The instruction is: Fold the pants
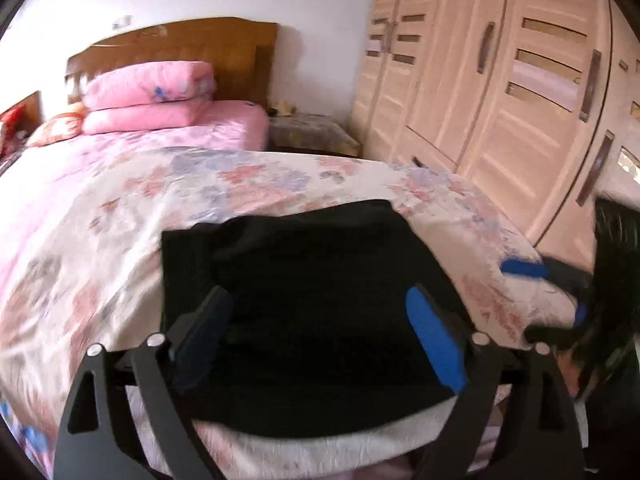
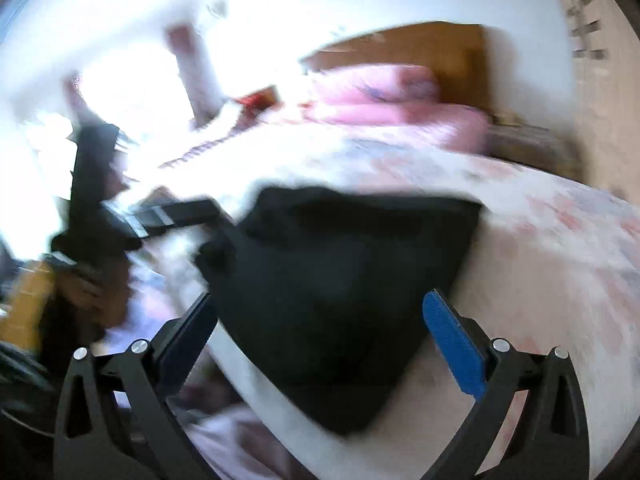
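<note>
Both hand-held grippers — L point(image 1: 320, 320), R point(image 2: 324, 320) — jaws wide, empty, above folded black pants point(image 1: 304, 280) on bedspread point(image 1: 100, 240).

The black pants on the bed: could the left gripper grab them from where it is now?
Probably yes: the left gripper is open above the pants, with nothing lying between them.

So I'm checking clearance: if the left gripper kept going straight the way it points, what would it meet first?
Most likely the folded black pants on the floral quilt; the left gripper is open and empty, though depth is unclear.
</note>
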Motion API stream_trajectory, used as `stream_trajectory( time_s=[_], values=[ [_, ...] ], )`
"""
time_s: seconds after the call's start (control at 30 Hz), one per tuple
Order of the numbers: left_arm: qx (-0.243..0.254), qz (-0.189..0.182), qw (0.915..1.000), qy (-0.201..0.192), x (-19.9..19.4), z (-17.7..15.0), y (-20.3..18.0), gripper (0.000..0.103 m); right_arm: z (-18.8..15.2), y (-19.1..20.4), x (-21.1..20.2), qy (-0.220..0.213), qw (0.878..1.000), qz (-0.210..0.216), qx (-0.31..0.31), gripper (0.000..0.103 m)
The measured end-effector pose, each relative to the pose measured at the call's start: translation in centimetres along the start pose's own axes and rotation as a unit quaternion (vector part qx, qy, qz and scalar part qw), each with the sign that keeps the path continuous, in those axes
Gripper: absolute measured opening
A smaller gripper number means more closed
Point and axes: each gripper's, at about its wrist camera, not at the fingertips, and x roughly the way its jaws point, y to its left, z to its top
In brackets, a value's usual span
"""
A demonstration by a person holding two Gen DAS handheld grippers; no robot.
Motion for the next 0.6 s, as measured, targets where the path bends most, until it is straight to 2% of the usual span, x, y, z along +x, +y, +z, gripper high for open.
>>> stream_trajectory(
  time_s=[0.03, 0.07, 0.1, 0.17, 0.27, 0.33, 0.37, 0.43, 0.47, 0.53, 0.6],
  values=[
    [0.0, -0.003, 0.9999, 0.014, 1.0, 0.3, 0.1, 0.092, 1.3, -0.8, 0.8, 0.012, 0.999, 0.047, 0.007, 0.099],
    [-0.009, 0.01, 0.9992, 0.038, 2.8, 0.3, 0.7, 0.092, 2.9, -2.4, 2.8, 0.036, 0.992, 0.117, 0.025, 0.099],
    [-0.024, 0.029, 0.9969, 0.07, 4.4, -0.2, 1.6, 0.092, 3.9, -3.7, 4.4, 0.05, 0.987, 0.146, 0.043, 0.099],
    [-0.062, 0.03, 0.992, 0.106, 6.7, -1.4, 3.3, 0.092, 5.4, -6.3, 9.0, 0.103, 0.974, 0.179, 0.098, 0.099],
    [-0.058, 0.017, 0.9947, 0.084, 6.3, -2.5, 3.7, 0.092, 6.6, -7.9, 14.9, 0.17, 0.952, 0.225, 0.118, 0.099],
    [-0.048, 0.025, 0.9947, 0.087, 6.3, -2.6, 3.4, 0.092, 7.4, -7.9, 17.6, 0.2, 0.957, 0.191, 0.089, 0.099],
    [-0.038, 0.032, 0.9947, 0.09, 6.4, -2.7, 3.0, 0.093, 8.3, -8.4, 18.7, 0.202, 0.96, 0.175, 0.078, 0.099],
    [-0.026, 0.039, 0.9947, 0.092, 6.8, -2.7, 2.5, 0.096, 10.5, -10.3, 19.4, 0.173, 0.969, 0.136, 0.11, 0.099],
    [-0.025, 0.039, 0.9948, 0.091, 6.9, -2.5, 2.4, 0.098, 11.8, -11.3, 19.0, 0.142, 0.971, 0.126, 0.145, 0.099],
    [-0.024, 0.04, 0.995, 0.088, 7.0, -2.4, 2.4, 0.099, 12.6, -10.6, 18.3, 0.121, 0.964, 0.172, 0.161, 0.099],
    [-0.026, 0.041, 0.9952, 0.085, 7.1, -2.3, 2.5, 0.1, 12.4, -8.5, 18.8, 0.147, 0.959, 0.203, 0.132, 0.099]
  ],
)
